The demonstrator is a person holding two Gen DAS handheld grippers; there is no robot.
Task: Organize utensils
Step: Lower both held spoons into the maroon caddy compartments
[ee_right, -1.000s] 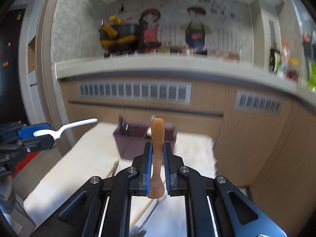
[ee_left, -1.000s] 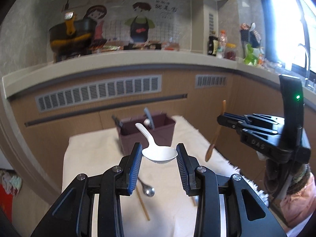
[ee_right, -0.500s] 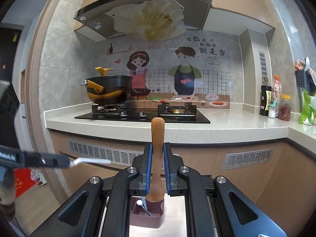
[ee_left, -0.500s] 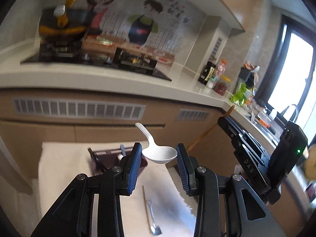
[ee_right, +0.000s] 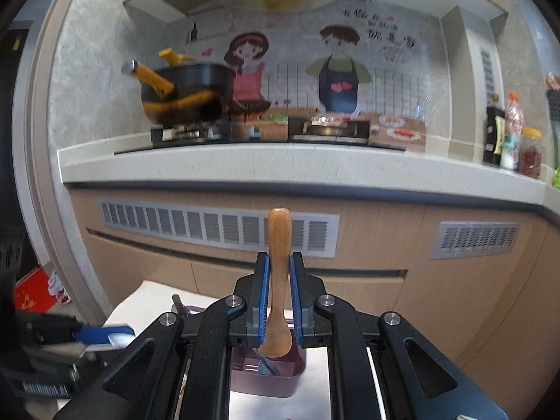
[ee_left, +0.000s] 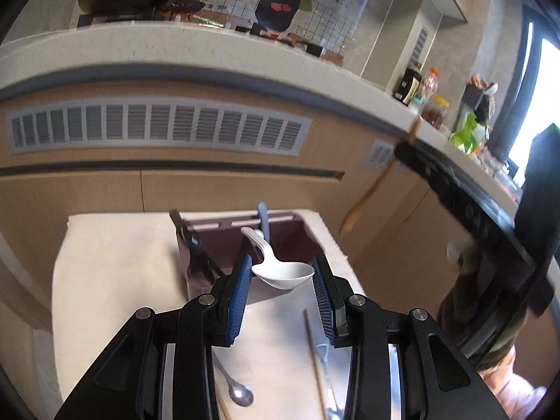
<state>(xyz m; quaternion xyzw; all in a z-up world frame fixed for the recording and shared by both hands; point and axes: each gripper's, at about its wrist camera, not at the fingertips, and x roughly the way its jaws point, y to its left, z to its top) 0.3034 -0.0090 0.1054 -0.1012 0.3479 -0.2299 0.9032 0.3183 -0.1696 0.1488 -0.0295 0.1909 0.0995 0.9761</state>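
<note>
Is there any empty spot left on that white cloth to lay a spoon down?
Yes: the cloth left of the bin is bare. Near the front it is crowded with a metal spoon and a chopstick.

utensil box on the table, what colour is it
Dark purple-brown, a plum shade. The box shows best in the left wrist view.

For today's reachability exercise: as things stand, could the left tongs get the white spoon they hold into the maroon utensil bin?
Probably yes. The left tongs hold the white spoon just in front of the maroon utensil bin, whose top is open, with only a few handles standing inside.
</note>
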